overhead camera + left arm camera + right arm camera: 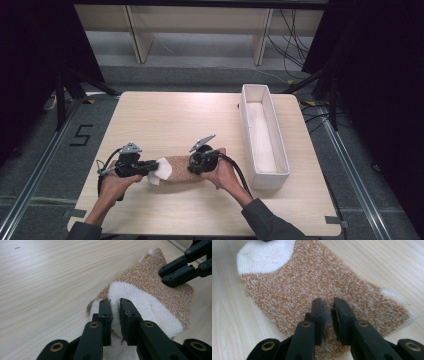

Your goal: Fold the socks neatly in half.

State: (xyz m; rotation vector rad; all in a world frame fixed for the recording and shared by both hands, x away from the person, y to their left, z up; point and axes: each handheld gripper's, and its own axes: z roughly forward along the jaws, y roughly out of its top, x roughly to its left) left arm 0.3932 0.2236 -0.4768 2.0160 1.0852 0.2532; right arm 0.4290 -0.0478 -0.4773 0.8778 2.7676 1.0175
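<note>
1. One wooden table [165, 115] carries everything.
2. One long white tray [278, 150] stands empty at its right side.
3. One brown-and-white sock [176, 169] lies near the front edge; soft, light and floppy, best pinched at an edge.
4. Left gripper [115, 312] clamps the sock's white end; right gripper [327, 312] is nearly closed, seemingly pinching brown fabric.

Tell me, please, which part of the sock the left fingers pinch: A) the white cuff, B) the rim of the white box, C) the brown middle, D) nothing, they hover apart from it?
A: in the left gripper view the left gripper has its fingers closed on the white cuff of the sock, which bulges between them.
</note>
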